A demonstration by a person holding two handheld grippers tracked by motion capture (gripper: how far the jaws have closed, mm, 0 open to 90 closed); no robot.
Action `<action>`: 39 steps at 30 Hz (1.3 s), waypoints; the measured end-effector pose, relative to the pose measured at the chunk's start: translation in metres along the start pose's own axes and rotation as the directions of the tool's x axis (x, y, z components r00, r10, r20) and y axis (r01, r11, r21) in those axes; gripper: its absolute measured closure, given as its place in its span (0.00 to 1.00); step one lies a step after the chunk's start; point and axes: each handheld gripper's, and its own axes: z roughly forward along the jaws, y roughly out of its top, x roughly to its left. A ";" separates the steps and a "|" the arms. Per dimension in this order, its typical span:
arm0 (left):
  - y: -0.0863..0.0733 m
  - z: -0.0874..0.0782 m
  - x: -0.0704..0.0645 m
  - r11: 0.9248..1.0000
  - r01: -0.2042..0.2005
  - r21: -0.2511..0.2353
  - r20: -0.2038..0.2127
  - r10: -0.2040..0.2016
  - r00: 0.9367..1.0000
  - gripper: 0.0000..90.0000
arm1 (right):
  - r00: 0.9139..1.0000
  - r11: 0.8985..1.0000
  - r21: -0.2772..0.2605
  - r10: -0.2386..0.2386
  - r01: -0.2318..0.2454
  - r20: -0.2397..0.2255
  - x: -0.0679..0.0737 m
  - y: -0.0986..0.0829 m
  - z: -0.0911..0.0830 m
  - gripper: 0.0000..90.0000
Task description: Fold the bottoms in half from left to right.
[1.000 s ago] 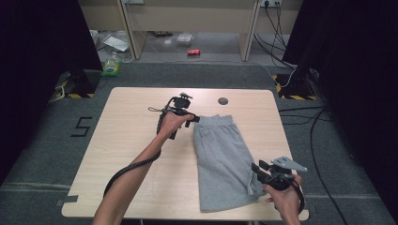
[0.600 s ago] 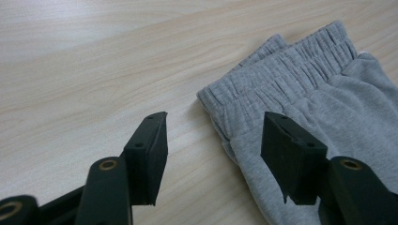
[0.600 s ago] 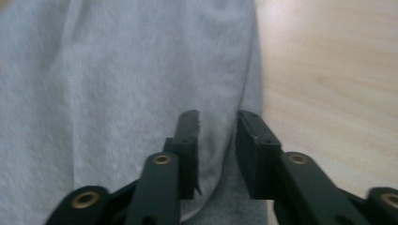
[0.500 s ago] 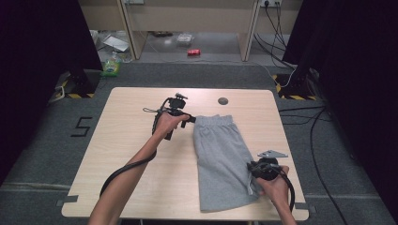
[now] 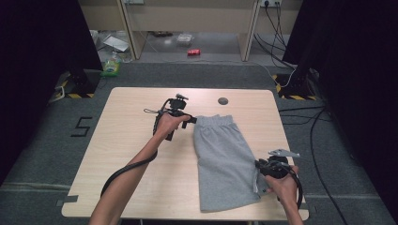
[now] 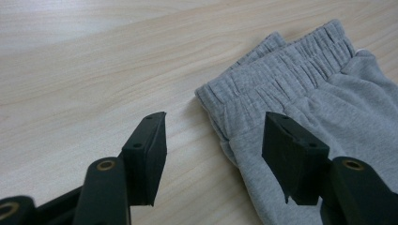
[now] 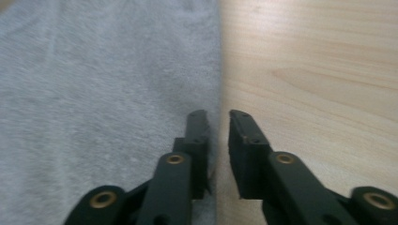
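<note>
a lab – dark curtains (image 5: 42, 61), hazard-taped stands (image 5: 77, 86), floor cables (image 5: 300, 115).

One pair of grey shorts (image 5: 226, 159) lies on the table (image 5: 122, 150), reaching from near the far edge down toward the near right corner. Two grippers are at work there: the left gripper (image 5: 191, 120) at the waistband end and the right gripper (image 5: 257, 165) at the shorts' right edge, near the table's right edge. One small dark round disc (image 5: 223, 101) sits by the table's far edge. On the floor beyond the table lie one red can (image 5: 193, 52) and one green packet (image 5: 110, 68).
</note>
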 end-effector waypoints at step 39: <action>-0.015 0.038 -0.022 0.999 -0.003 0.046 0.005 0.003 1.000 0.51 | 0.992 0.988 -0.101 -0.116 0.120 0.041 0.061 -0.034 -0.053 0.54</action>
